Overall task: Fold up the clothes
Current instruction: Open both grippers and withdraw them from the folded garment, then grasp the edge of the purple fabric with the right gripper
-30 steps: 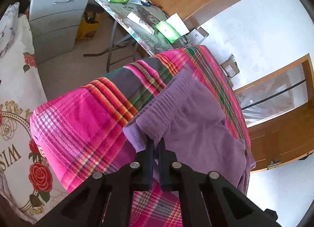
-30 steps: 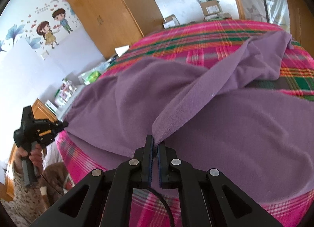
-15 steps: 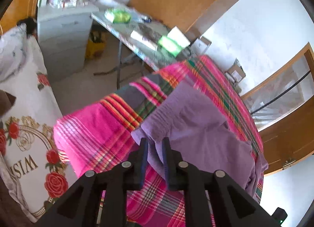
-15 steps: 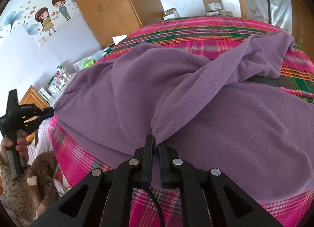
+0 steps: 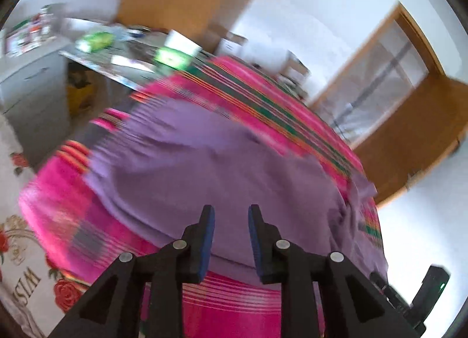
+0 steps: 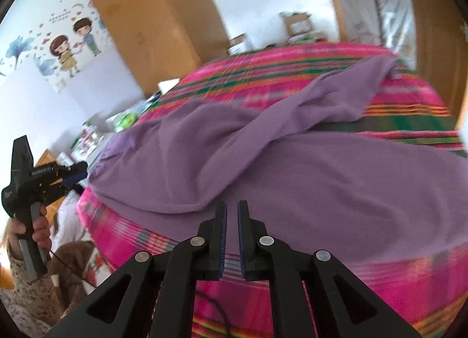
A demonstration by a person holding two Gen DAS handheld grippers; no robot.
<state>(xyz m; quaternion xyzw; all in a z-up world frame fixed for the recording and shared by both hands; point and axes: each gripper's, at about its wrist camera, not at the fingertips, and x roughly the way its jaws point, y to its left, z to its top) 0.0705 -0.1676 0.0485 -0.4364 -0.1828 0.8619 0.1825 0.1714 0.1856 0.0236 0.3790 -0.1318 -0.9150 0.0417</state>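
Both wrist views at the instant after release. One second earlier each pair of tongs was clamped on an edge of the purple garment (image 6: 307, 168); half a second earlier the left pair had already opened, while the right pair still pinched its fold. In the present views the left tongs (image 5: 231, 212) stood clearly apart with nothing between them, and the right tongs (image 6: 231, 206) stood slightly apart, a narrow gap showing between the blue pads, also empty. The left view was motion-blurred, consistent with a gripper in withdrawal.

The garment lay on the plaid bedspread (image 6: 292, 66) of the bed, spread broadly, with one long limb of cloth running diagonally toward the far right corner and a ridge-like fold crossing its middle. Its elastic-looking gathered edge faced the left side of the bed.

Interpretation: one laying-down or fold stroke appeared complete, since both grips were let go with the cloth at rest. The garment was not yet a compact bundle, so further folding was probably required.

Containers: small cardboard boxes (image 6: 295, 23) stood by the far wall, contents indiscernible. A grey drawer unit (image 5: 26, 83) stood with its drawers shut; the packets on the glass-topped bench (image 5: 122, 60) were blurred.
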